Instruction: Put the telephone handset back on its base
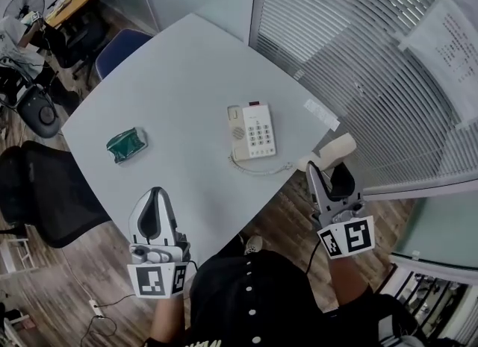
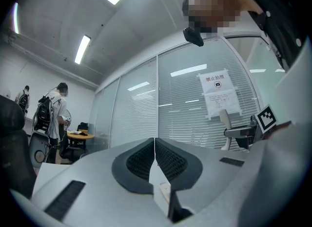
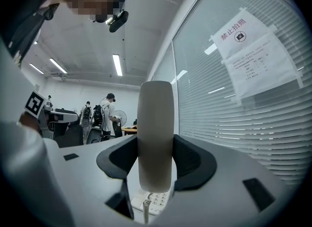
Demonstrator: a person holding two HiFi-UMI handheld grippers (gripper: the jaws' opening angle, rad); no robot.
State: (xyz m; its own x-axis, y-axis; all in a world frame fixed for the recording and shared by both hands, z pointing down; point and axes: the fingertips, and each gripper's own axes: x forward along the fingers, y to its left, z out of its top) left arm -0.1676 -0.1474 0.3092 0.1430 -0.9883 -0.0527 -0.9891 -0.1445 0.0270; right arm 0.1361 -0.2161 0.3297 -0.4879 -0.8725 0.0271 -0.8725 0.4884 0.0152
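Left gripper at the near edge of the white table, jaws pressed together, empty. Green object and telephone base sit on the table. Right gripper, jaws spread wide, clamps the cream handset by the table's right corner, off the base; slatted blinds behind

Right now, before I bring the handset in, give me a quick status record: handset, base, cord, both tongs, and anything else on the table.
Handset: clamped in right tongs, off the base, to its right by the table edge
Base: flat on table, keypad up, cradle empty
Cord: runs from the base's near side toward the handset
Left tongs: shut, empty, at the table's near edge
Other: green pack on table, left of base, apart from it
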